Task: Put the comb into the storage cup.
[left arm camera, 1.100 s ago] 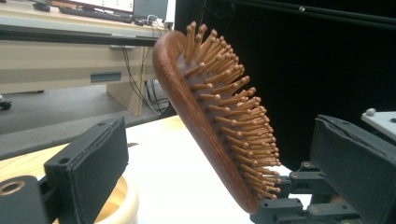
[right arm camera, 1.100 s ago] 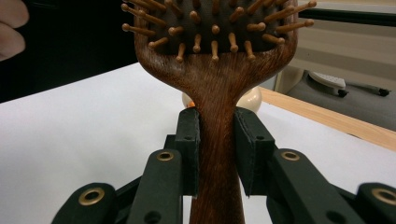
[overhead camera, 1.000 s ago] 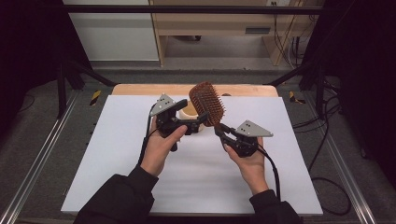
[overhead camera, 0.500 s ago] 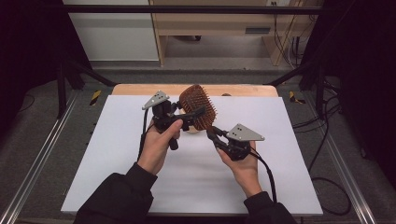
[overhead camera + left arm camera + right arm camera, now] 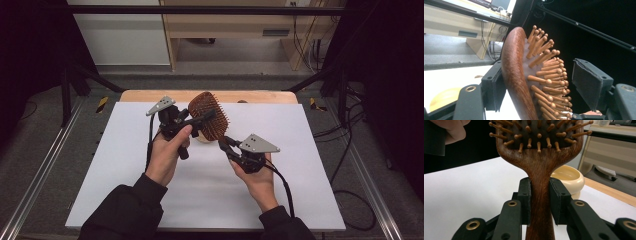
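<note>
Wooden hairbrush [image 5: 207, 116] up off white table [image 5: 125, 175], high view, head at 12 o'clock of table centre, bristles facing 3 o'clock. Right gripper [image 5: 229, 146] at 5 o'clock of brush head, clamped on handle. Left gripper [image 5: 200, 120] at 9 o'clock of head, reaching across it; jaws just been closing, brush head between them. Cream bowl [image 5: 202, 137] partly hidden behind brush, on table.

Left gripper view: brush head [image 5: 516, 75] edge-on between the two black jaws. Back of head touching pad at 8 o'clock. Wooden pins [image 5: 549, 75] pointing toward 3 o'clock, pad on that side standing just beside pin tips, small gap visible. Not clamped. Bowl [image 5: 444, 97] at 8 o'clock, low corner.

Right gripper view: brush handle [image 5: 540, 202] upright, squeezed between both pads, contact on each side. Head and pins [image 5: 539, 135] at 12 o'clock. Bowl [image 5: 569, 178] on table at 3 o'clock, behind handle, apart from it. Fingers of other hand [image 5: 451, 130] at 10 o'clock.
</note>
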`<state>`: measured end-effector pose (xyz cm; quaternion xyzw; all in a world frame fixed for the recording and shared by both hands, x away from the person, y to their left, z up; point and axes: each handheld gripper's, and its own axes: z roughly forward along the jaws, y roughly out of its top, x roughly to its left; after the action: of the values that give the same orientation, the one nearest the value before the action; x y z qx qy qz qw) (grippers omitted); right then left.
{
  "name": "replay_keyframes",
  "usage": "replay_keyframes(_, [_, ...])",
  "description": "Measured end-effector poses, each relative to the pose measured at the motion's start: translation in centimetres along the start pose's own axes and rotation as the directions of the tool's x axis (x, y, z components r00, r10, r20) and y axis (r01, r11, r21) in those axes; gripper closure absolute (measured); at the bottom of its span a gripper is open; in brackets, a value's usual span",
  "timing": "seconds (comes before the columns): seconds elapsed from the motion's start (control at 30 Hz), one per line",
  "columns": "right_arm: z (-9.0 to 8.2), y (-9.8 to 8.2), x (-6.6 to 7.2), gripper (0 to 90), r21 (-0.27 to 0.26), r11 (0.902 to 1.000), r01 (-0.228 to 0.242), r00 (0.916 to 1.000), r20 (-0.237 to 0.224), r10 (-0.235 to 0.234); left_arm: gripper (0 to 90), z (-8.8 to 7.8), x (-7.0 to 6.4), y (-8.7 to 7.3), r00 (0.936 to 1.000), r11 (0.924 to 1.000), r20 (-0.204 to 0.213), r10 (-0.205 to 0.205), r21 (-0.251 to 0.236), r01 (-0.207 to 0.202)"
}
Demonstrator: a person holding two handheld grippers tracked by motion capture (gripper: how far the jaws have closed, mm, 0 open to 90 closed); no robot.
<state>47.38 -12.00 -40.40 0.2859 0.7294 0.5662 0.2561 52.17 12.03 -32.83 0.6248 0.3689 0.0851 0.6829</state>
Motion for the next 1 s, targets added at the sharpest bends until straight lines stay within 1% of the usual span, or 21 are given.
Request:
replay_keyframes(0.07, [0.0,0.0,0.0,72.6,0.001,1.0,-0.001,1.0,-0.002,0.001,32.0,0.0,0.1,0.0,1.0,1.0,-0.008,-0.003,0.0,0.003])
replay_keyframes(0.1, [0.0,0.0,0.0,72.6,0.001,1.0,-0.001,1.0,-0.002,0.001,32.0,0.0,0.2,0.0,1.0,1.0,-0.007,-0.005,0.0,0.005])
replay_keyframes(0.13, [-0.1,0.0,0.1,72.5,0.001,1.0,-0.002,1.0,-0.005,0.002,32.5,-0.1,0.3,-0.1,0.9999,0.9999,-0.003,-0.017,-0.001,0.017])
replay_keyframes(0.27, [0.0,0.0,0.2,72.6,0.002,1.0,-0.001,1.0,-0.008,0.001,33.5,-0.1,0.4,-0.1,0.9998,0.9998,0.007,-0.019,0.001,0.019])
replay_keyframes(0.37, [0.0,0.0,0.4,72.5,-0.003,1.0,-0.002,0.9999,-0.014,0.002,36.9,-0.1,0.4,-0.1,0.9997,0.9997,0.011,-0.023,-0.008,0.023])
replay_keyframes(0.43, [0.1,0.0,0.4,72.5,-0.003,1.0,-0.002,0.9999,-0.016,0.002,38.3,-0.2,0.4,0.0,0.9993,0.9994,0.019,-0.033,-0.011,0.033])
replay_keyframes(0.6, [0.3,0.0,0.5,72.5,0.001,1.0,-0.009,0.9996,-0.025,0.009,41.5,-0.4,0.7,-0.1,0.9982,0.9983,0.019,-0.057,-0.007,0.057])
replay_keyframes(0.67, [0.5,-0.2,0.6,72.5,0.005,1.0,-0.008,0.9996,-0.026,0.008,43.9,-0.6,0.8,-0.1,0.997,0.9975,0.032,-0.07,0.002,0.07])
replay_keyframes(0.77, [0.8,-0.3,0.8,72.5,0.017,0.9999,-0.003,0.9997,-0.025,0.003,46.5,-0.7,0.7,0.0,0.9978,0.9981,0.028,-0.06,0.016,0.06])
replay_keyframes(0.9, [1.1,-0.4,0.9,72.5,0.025,0.9997,-0.007,0.9996,-0.027,0.008,48.4,-0.8,0.4,0.0,0.9985,0.9987,0.027,-0.048,0.019,0.047])
replay_keyframes(1.0, [1.1,-0.4,1.0,72.5,0.023,0.9997,-0.007,0.9996,-0.028,0.008,49.1,-0.8,0.3,0.1,0.9985,0.9985,0.024,-0.049,0.027,0.048])
